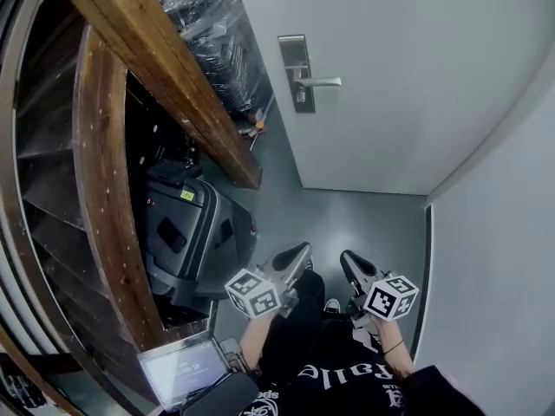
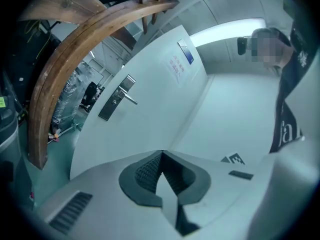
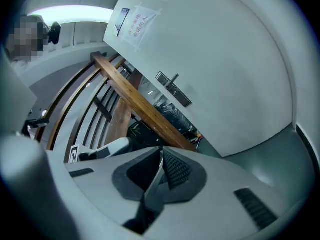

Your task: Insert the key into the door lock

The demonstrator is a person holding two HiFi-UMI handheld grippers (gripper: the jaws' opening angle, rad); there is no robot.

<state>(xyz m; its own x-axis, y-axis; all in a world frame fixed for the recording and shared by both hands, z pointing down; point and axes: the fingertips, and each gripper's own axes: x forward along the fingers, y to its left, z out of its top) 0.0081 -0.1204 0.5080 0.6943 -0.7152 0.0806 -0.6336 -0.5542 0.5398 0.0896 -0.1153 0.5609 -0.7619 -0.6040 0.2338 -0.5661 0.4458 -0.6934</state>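
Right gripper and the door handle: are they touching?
Apart. The head view shows the right gripper held low, with a wide stretch of floor between it and the door handle.

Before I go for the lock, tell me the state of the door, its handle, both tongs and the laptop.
White door: appears closed.
Silver lever handle: level, not pressed.
Left tongs: shut, empty.
Right tongs: shut, empty.
Silver laptop: open, screen lit.
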